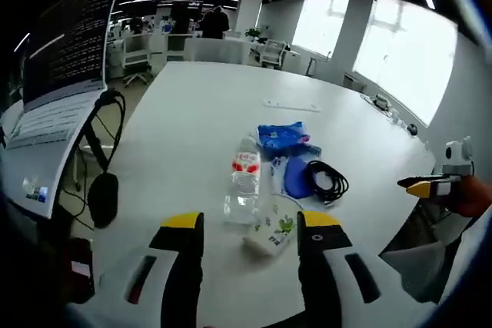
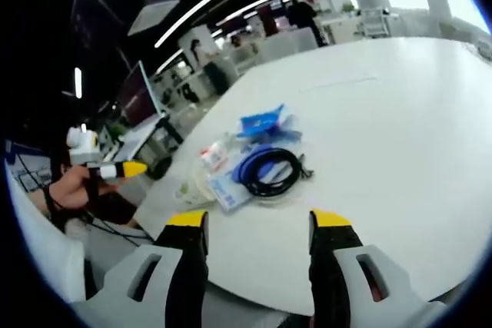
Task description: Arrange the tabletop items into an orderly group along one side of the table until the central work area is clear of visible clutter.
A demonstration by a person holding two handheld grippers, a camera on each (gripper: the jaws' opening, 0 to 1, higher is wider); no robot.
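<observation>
A cluster of items lies on the white table (image 1: pixel 192 113). A clear water bottle (image 1: pixel 244 182) with a red label lies on its side, a white packet with green print (image 1: pixel 270 232) at its near end. Right of it are a blue bag (image 1: pixel 283 137) and a coiled black cable (image 1: pixel 327 180) on a blue pouch (image 1: pixel 294 178). My left gripper (image 1: pixel 250 224) hangs open just short of the bottle and packet. My right gripper (image 2: pixel 259 220) is open over the table edge, short of the cable (image 2: pixel 273 170), blue bag (image 2: pixel 261 122) and bottle (image 2: pixel 214 157).
A laptop (image 1: pixel 54 105) on a stand and black headphones (image 1: pixel 104 190) stand at the left table edge. A thin white strip (image 1: pixel 290 104) lies farther back. The right gripper (image 1: pixel 430 184) shows at the table's right edge, and a hand holds the left gripper (image 2: pixel 115 168). Office desks stand beyond.
</observation>
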